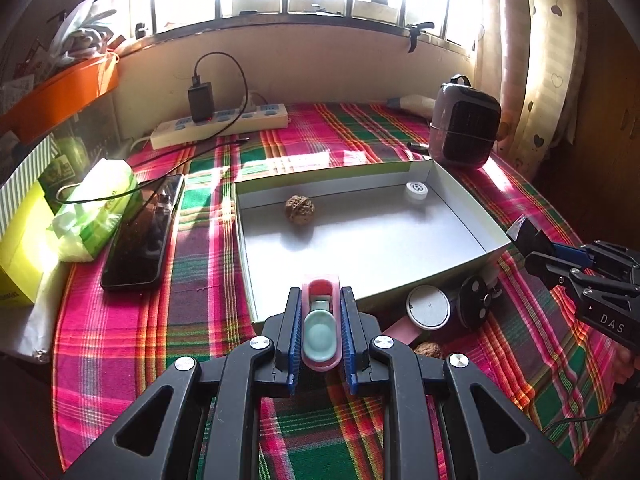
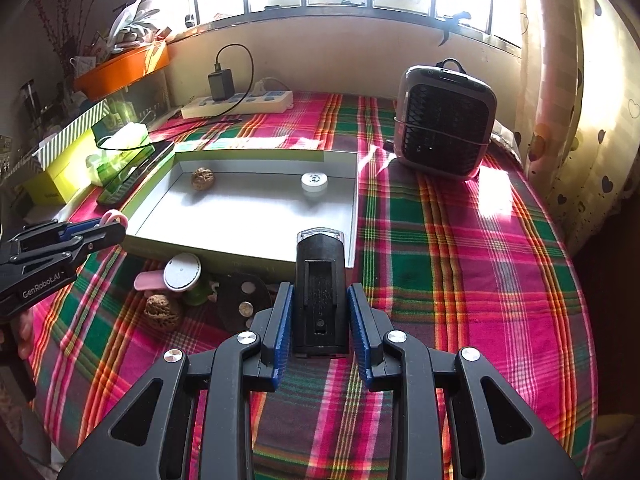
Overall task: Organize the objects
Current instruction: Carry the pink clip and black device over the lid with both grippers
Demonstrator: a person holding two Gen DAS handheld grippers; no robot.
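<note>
Your left gripper has its ribbed blue pads clamped on a slim pink case with a glossy teal oval inset, and its tip hangs just over the near rim of the shallow white cardboard box. Your right gripper is closed on a blocky matte-black clip with a clear front edge; it sits just at the box's near right corner.

Inside the box, a wrinkled brown walnut rests by the far wall, left of center, and a small white ridged disc sits in the far right corner, the two well apart.

Just outside the box's near wall lies a cluster on the pink-and-green plaid cloth: a round white lid on a green jar, a flat pink bar beside it, a second rough walnut, and a dark oval plate studded with silvery discs.

Left of the box lies a glossy black phone, with a soft green tissue pack beyond it. Behind the box's right corner stands a rounded grey heater with a black mesh grille.
</note>
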